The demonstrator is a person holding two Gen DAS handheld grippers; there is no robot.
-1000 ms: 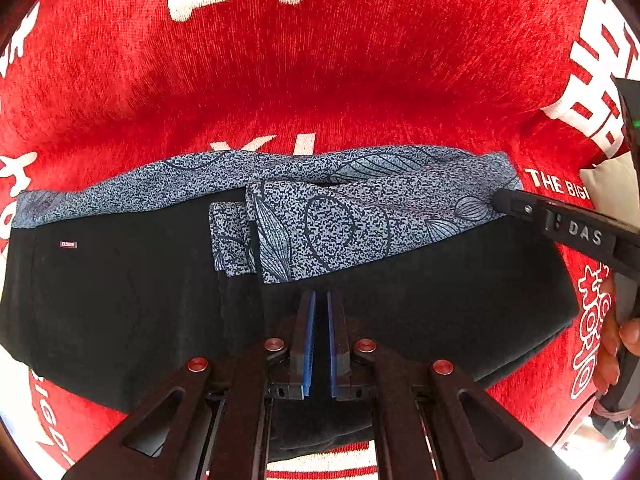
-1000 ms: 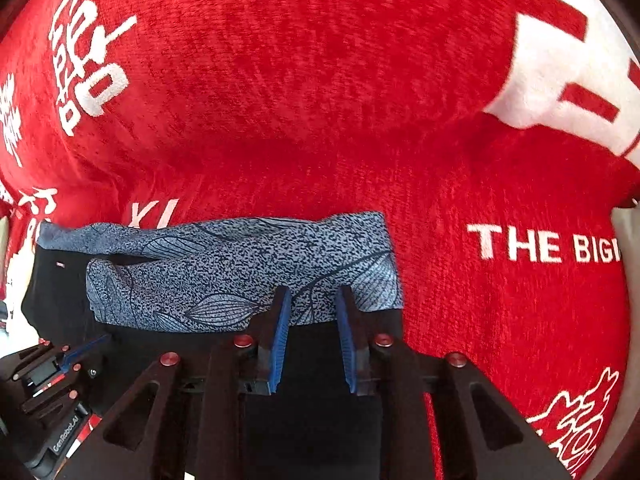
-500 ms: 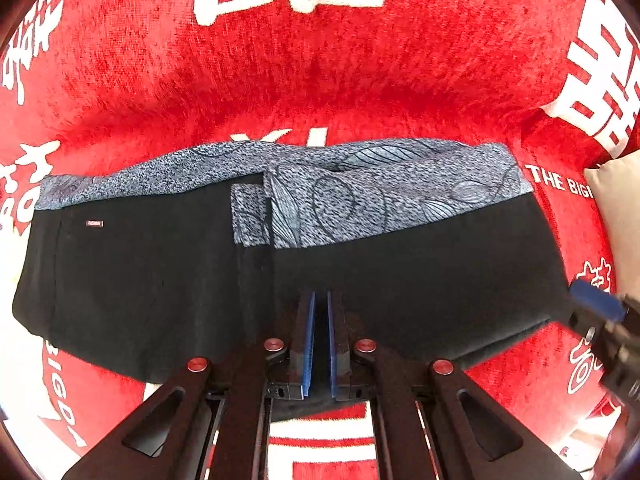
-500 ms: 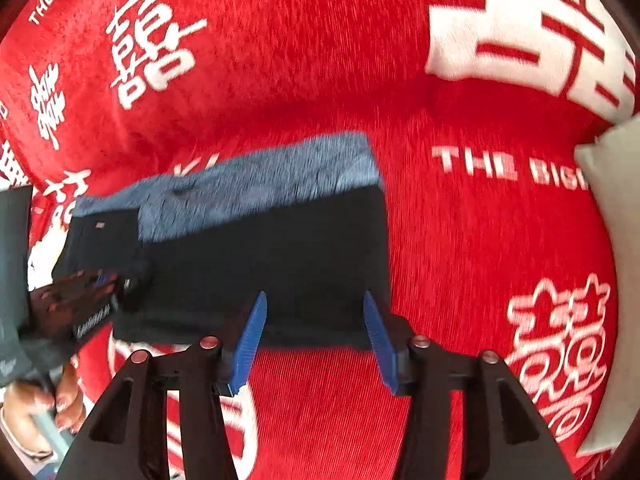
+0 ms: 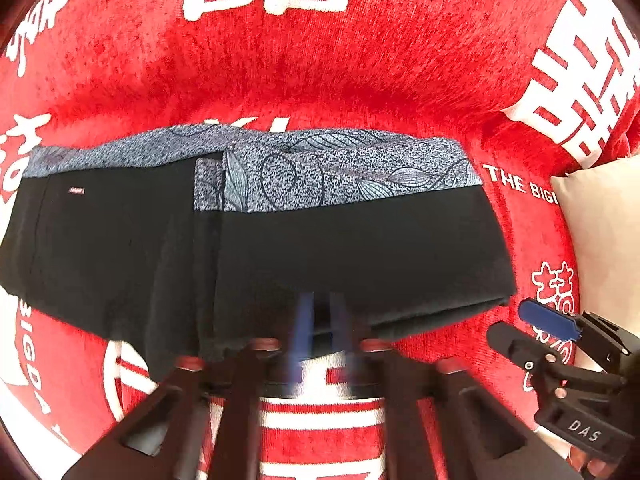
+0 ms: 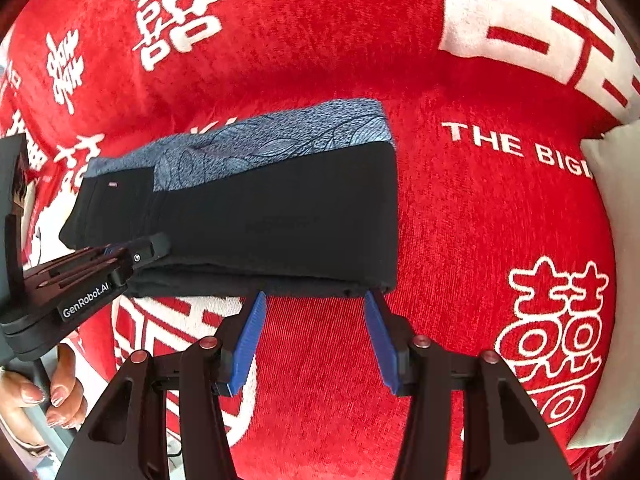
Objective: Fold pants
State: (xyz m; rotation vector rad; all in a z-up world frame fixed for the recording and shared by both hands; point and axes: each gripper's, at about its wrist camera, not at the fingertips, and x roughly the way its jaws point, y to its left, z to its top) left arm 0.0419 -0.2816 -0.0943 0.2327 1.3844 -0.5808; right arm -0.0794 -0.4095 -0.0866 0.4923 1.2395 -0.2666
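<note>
The black pants (image 5: 320, 248) with a blue-grey patterned waistband (image 5: 344, 176) lie folded in a flat stack on the red blanket (image 5: 320, 72); they also show in the right wrist view (image 6: 272, 216). My left gripper (image 5: 320, 312) is blurred at the near edge of the stack, its fingers a narrow gap apart, and also shows in the right wrist view (image 6: 136, 254). My right gripper (image 6: 312, 300) is open and empty just in front of the stack's near right corner, and also shows in the left wrist view (image 5: 536, 320).
The red blanket with white characters and lettering covers the whole surface. A pale cushion (image 6: 616, 208) lies at the right edge, also in the left wrist view (image 5: 600, 224). A hand (image 6: 36, 392) holds the left gripper's handle.
My right gripper let go of the waistband, opened wide and pulled back to the near side of the stack. My left gripper drew back towards the near edge, its fingers parting slightly.
</note>
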